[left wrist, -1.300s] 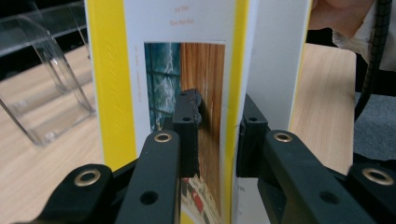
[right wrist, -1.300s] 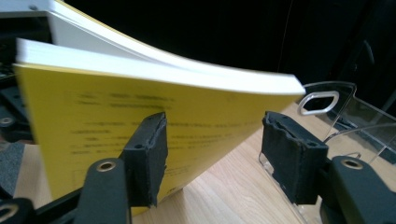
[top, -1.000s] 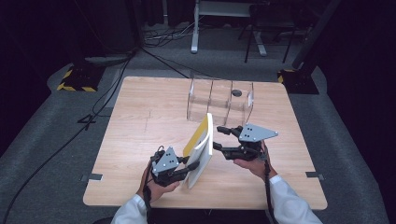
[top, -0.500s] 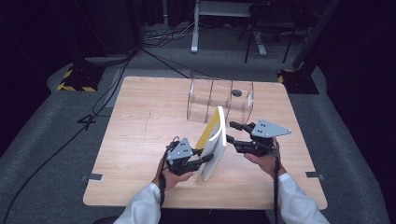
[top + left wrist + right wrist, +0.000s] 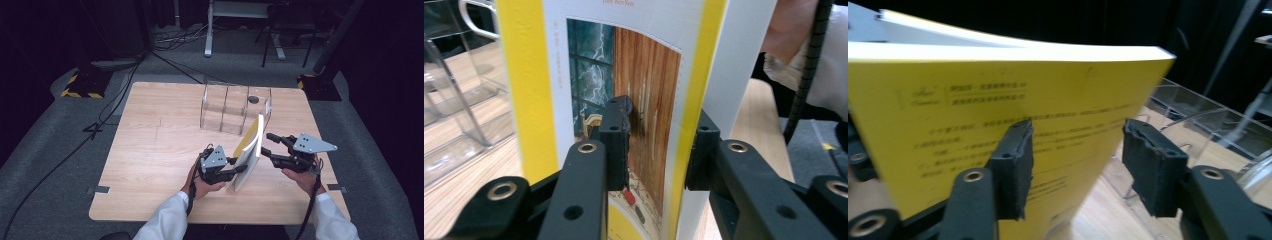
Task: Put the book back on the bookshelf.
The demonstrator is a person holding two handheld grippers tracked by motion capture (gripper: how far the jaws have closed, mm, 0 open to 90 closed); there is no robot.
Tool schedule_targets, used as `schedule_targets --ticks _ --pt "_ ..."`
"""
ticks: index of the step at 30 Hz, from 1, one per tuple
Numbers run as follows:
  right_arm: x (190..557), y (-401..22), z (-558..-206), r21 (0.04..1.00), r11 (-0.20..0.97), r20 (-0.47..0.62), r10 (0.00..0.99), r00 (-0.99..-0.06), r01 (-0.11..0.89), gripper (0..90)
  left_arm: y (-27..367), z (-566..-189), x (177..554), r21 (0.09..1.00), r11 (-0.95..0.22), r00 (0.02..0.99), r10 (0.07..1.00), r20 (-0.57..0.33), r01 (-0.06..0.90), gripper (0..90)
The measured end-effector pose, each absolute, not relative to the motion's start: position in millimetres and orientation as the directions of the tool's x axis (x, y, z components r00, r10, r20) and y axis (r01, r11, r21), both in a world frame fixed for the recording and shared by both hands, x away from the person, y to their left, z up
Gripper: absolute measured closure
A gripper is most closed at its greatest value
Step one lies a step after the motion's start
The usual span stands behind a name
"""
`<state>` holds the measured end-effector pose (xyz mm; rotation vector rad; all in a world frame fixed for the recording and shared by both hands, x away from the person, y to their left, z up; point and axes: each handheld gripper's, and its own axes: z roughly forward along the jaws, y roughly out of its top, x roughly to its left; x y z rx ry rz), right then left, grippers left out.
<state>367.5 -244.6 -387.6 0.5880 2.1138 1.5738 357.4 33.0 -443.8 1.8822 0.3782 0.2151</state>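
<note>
A thin book [image 5: 250,148] with a yellow-bordered cover stands upright on its lower edge on the wooden table [image 5: 150,150], leaning slightly. My left gripper [image 5: 239,171] is shut on its near lower part. In the left gripper view its pads [image 5: 616,145] clamp the book [image 5: 594,65] from both sides, though its jaws have just been opening a little. My right gripper [image 5: 268,145] hovers open just right of the book. Its jaws have just been opening with nothing between them, and the yellow back cover [image 5: 998,90] lies beyond that gripper [image 5: 1075,165].
A clear acrylic divided holder [image 5: 230,107] stands on the table right behind the book and appears empty. A small black round thing [image 5: 253,99] sits by its far side. The holder [image 5: 1208,125] is close on the right in the right gripper view.
Both hands and the upright book have moved to the right, closer to the clear holder. The right gripper stayed beside the book.
</note>
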Motion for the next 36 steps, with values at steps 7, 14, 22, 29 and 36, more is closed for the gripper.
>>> schedule_targets --ticks 7,14,22,29,36 --pt "355.9 -233.5 -401.2 0.95 0.307 -0.12 0.535 -0.836 0.06 39.3 41.8 -443.5 350.2 0.931 -0.33 0.926 0.377 -0.023 0.158 63.2" --pt "349.9 -218.1 -407.5 0.937 0.346 -0.143 0.496 -0.856 0.044 37.3 54.5 -440.3 336.5 0.918 -0.352 0.95 0.304 -0.07 0.181 38.0" --pt "351.4 -204.9 -420.9 0.923 0.382 -0.149 0.481 -0.864 0.054 36.7 39.3 -438.2 324.8 0.909 -0.371 0.924 0.38 -0.036 0.188 20.4" --pt "362.8 -201.6 -443.0 0.916 0.384 -0.096 0.498 -0.862 0.12 36.5 35.8 -429.3 325.6 0.933 -0.295 0.887 0.46 -0.053 0.209 19.2" --pt "369.5 -198.7 -460.9 0.907 0.393 -0.07 0.49 -0.869 0.149 36.3 41.9 -412.3 330.5 0.956 -0.22 0.854 0.518 -0.053 0.193 28.3"
